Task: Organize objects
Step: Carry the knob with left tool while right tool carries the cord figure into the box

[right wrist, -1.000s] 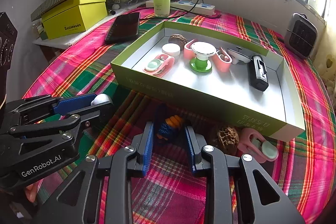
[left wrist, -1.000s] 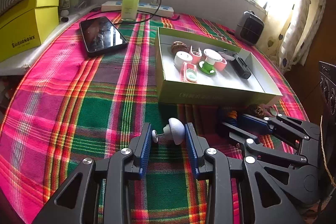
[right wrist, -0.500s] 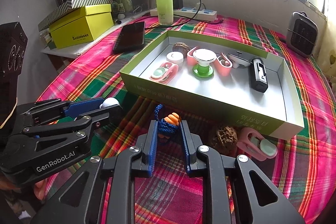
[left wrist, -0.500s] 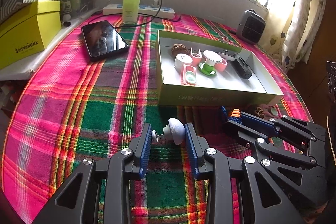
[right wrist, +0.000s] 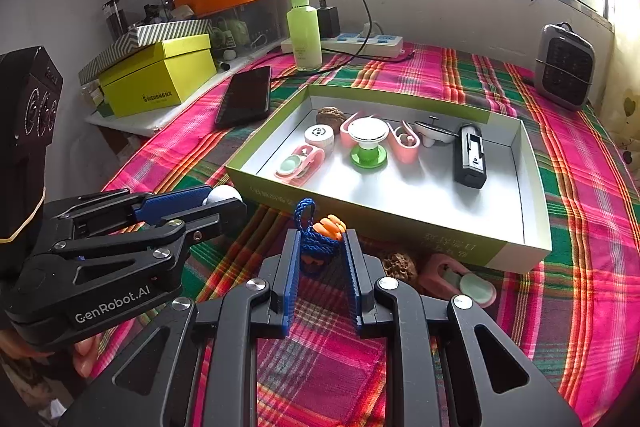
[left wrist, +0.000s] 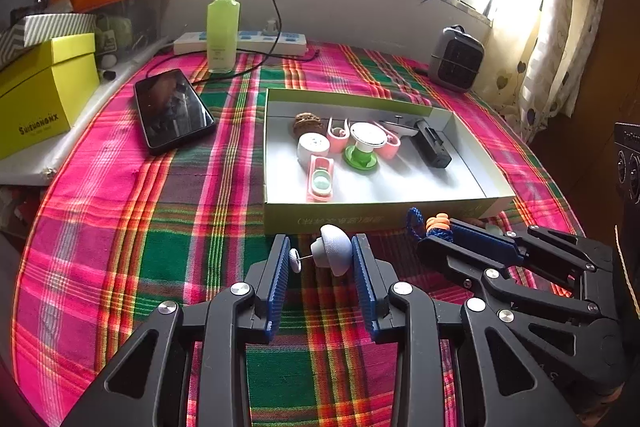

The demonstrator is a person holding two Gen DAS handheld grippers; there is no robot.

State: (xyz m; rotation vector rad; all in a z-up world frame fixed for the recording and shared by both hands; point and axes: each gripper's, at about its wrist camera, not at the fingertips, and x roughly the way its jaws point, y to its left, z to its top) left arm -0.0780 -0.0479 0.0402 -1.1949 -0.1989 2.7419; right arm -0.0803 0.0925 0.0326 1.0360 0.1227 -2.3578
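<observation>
Gripping a white knob (left wrist: 332,254), the left gripper (left wrist: 322,267) matches the right gripper (right wrist: 320,259) pinching what seems a braided charm (right wrist: 320,239).

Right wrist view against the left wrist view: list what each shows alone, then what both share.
Only the right wrist view shows the walnut and pink case lying on the cloth in front of the tray, plus the black charger.

Only the left wrist view shows the curtain.

Both show the green tray, the left gripper shut on the white mushroom piece, and the right gripper shut on the blue-orange knot charm.
</observation>
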